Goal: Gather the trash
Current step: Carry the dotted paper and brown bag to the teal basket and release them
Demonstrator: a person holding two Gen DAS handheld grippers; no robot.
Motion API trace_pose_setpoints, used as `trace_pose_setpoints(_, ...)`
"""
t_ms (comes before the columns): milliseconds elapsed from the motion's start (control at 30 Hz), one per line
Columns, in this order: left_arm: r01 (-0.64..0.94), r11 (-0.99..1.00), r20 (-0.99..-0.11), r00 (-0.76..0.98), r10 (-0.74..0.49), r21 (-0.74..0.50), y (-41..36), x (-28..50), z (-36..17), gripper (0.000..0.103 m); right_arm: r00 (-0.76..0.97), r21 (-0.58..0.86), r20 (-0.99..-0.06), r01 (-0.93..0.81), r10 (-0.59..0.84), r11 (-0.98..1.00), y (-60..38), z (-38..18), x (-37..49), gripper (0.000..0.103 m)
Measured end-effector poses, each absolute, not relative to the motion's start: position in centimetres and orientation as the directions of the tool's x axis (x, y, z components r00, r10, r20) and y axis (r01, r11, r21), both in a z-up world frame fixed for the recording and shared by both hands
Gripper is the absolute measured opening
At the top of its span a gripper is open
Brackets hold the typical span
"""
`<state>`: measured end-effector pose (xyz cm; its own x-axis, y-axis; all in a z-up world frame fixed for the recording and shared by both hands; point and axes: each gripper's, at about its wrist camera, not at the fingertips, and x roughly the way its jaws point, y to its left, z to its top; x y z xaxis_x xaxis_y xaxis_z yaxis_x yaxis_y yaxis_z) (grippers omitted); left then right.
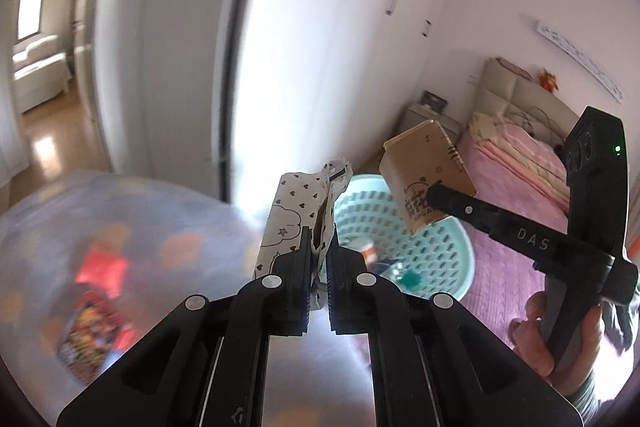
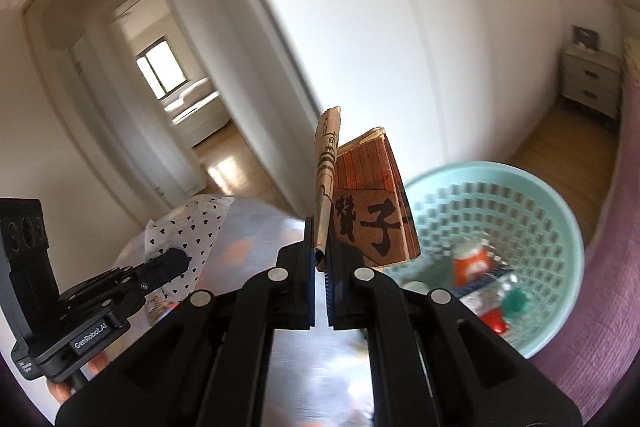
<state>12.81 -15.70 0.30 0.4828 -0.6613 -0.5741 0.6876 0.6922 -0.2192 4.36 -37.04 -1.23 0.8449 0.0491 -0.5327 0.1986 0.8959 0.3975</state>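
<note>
Both tongs (image 1: 319, 255) (image 2: 320, 259) raised, clamping heart-print paper (image 1: 294, 211) and brown carton (image 2: 372, 199).

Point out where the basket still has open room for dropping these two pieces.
The round mint-green plastic basket is bare along its far and left inner wall, beneath the brown printed paper bag. Its near-right floor is crowded: orange-and-white cup, green piece, red scrap. The white heart-print wrapper hangs left of the basket rim.

Black left gripper (image 1: 319, 247) with silver rivets, ridged jaws.
</note>
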Motion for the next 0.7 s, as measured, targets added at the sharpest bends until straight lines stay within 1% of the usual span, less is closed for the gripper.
trace_pose_setpoints(200, 0.738, 0.631, -0.606, 0.394, -0.691, -0.240, -21.7, 13.2, -0.8, 0.005, 0.827, 0.430, -0.562, 0.309, -0.017, 0.848, -42.8, -2.9, 2.9, 0.003)
trace_pose_setpoints(300, 0.763, 0.584, -0.644, 0.303, -0.703, -0.278, -24.7, 14.1, -2.2, 0.005, 0.811, 0.443, -0.584, 0.353, -0.034, 0.824, -45.2, -3.9, 2.7, 0.003)
trace_pose_setpoints(533, 0.746, 0.576, -0.683, 0.230, -0.693, -0.333, -29.1, 16.2, -5.1, 0.005, 0.777, 0.439, -0.629, 0.396, -0.040, 0.807, -47.8, -5.3, 3.5, 0.003)
trace_pose_setpoints(633, 0.738, 0.595, -0.704, 0.237, -0.669, -0.318, -29.8, 16.7, -5.9, 0.012, 0.769, 0.427, -0.638, 0.400, -0.043, 0.811, -48.0, -5.6, 4.1, 0.004)
trace_pose_setpoints(667, 0.741, 0.597, -0.710, 0.239, -0.662, -0.308, -29.9, 16.8, -6.0, 0.020, 0.766, 0.425, -0.641, 0.403, -0.045, 0.810, -48.1, -5.7, 4.2, 0.007)
trace_pose_setpoints(700, 0.740, 0.602, -0.712, 0.246, -0.658, -0.301, -29.9, 16.8, -6.1, 0.031, 0.766, 0.425, -0.642, 0.402, -0.043, 0.811, -48.1, -5.6, 4.4, 0.007)
